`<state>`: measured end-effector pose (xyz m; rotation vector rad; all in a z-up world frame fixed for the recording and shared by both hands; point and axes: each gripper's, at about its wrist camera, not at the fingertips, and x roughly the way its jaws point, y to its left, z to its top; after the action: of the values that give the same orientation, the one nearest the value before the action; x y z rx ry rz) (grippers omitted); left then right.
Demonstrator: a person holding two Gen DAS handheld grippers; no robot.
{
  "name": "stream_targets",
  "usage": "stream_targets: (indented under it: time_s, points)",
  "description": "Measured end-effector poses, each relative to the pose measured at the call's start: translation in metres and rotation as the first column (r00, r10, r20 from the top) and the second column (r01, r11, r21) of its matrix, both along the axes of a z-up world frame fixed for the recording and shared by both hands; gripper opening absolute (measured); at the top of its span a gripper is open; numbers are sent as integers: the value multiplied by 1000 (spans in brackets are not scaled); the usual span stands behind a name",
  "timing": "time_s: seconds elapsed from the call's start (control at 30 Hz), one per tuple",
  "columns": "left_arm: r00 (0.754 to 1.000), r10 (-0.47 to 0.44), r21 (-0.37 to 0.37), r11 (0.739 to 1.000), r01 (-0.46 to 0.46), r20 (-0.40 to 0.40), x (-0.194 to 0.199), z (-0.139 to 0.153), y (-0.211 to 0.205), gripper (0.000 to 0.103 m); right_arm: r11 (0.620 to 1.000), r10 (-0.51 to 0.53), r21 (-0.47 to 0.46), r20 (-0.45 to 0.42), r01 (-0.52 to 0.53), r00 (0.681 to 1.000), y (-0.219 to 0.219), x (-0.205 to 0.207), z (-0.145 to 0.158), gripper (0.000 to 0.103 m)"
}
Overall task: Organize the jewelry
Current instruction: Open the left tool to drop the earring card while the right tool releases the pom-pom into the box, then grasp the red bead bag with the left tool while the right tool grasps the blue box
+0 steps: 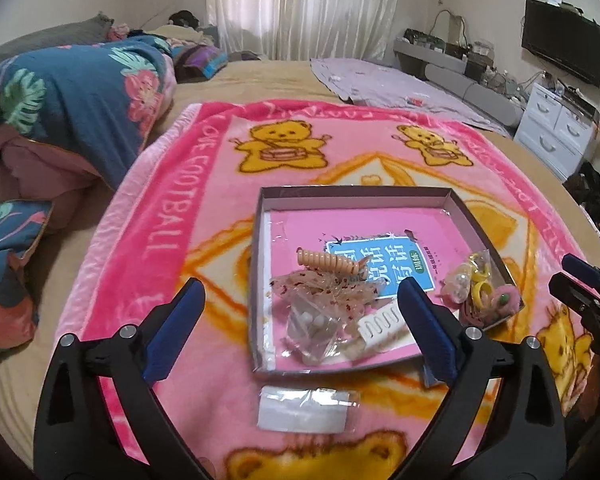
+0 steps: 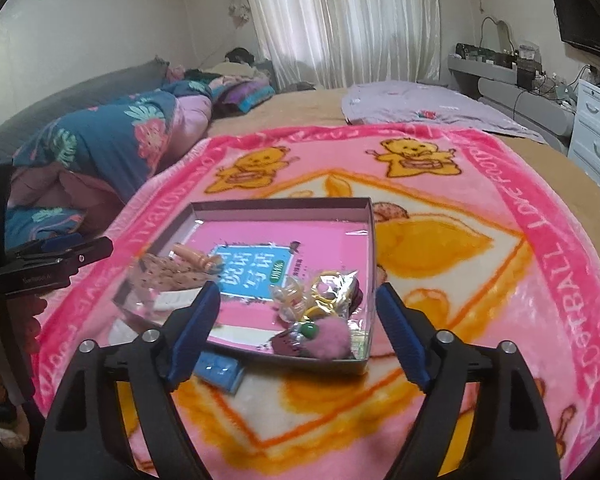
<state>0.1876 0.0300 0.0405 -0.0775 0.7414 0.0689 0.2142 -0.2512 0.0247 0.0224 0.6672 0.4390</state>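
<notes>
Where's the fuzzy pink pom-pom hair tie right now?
The fuzzy pink pom-pom hair tie lies inside the shallow grey cardboard tray, in its near right corner, just below the yellow plastic rings; in the left wrist view it sits at the tray's right edge.

A tray point(image 1: 476, 216) lies on the blanket point(image 1: 204, 200) ahead of me, trinkets point(image 1: 332, 292) heaped in its near left part. More trinkets point(image 2: 328, 300) fill its near right corner. A small bag point(image 1: 304, 410) lies just before it.

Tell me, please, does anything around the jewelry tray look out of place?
Yes: a small clear bag lies on the pink blanket just outside the tray, while the other bits sit inside it.
</notes>
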Motion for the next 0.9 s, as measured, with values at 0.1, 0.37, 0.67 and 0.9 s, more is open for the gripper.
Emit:
stream_targets:
  time_s: [0.1,0.37,0.67,0.9]
  points:
    - [1000,15,16,1000,-16,12,-11,4,2,90,1000,16,10,9,-16,1000,3,-10,4,83]
    - [999,47,27,999,-47,10,-39,2,9,93,998,66,-10,-7,-66,998,20,-28,-1,84]
    - [996,65,49,997,-62,-66,-58,-25,15,93,992,116,-38,-67,-118,991,38,-38,-22,84]
    - [987,11,59,998,-1,-163,-65,-67,6,93,989,132,-53,-131,-140,983,50,-31,-46,84]
